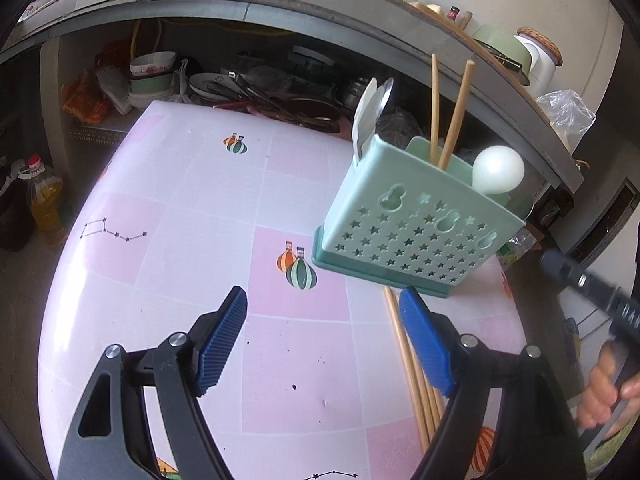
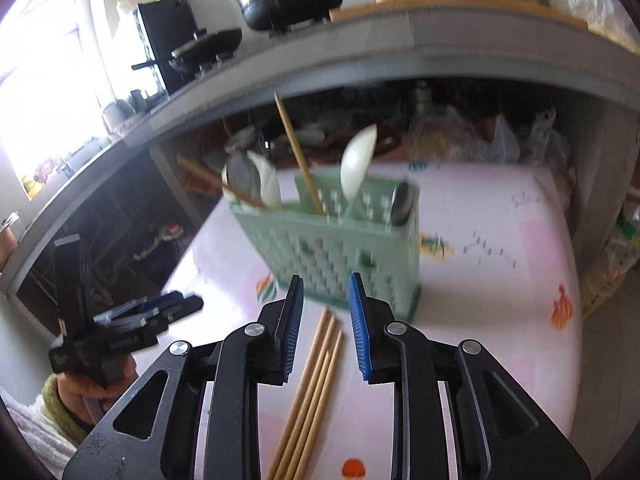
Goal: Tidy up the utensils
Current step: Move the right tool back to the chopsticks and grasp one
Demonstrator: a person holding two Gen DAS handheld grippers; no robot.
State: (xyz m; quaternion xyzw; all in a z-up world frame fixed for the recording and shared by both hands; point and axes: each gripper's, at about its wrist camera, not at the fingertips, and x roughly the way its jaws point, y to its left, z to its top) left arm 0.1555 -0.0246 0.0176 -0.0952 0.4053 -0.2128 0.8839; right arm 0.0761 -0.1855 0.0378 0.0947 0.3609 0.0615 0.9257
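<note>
A pale green utensil holder (image 1: 416, 216), its walls pierced with star-shaped holes, stands upright near the far right corner of the pink checked tabletop (image 1: 192, 216). Two wooden chopsticks (image 1: 444, 116), white spoons (image 1: 498, 172) and a metal spoon (image 1: 384, 96) stick out of it. More chopsticks (image 2: 312, 392) lie flat together just before it.

We see the utensil caddy (image 1: 420, 224) standing on the bench (image 1: 180, 216), toward its far right. In it two chopsticks (image 1: 452, 120) stand between spoons (image 1: 370, 114) at the left and a ladle-like spoon (image 1: 498, 172) at the right. Loose chopsticks (image 2: 312, 392) lie on the bench just near of the caddy. A shelf (image 1: 240, 92) of dishes sits beyond the far edge.
</note>
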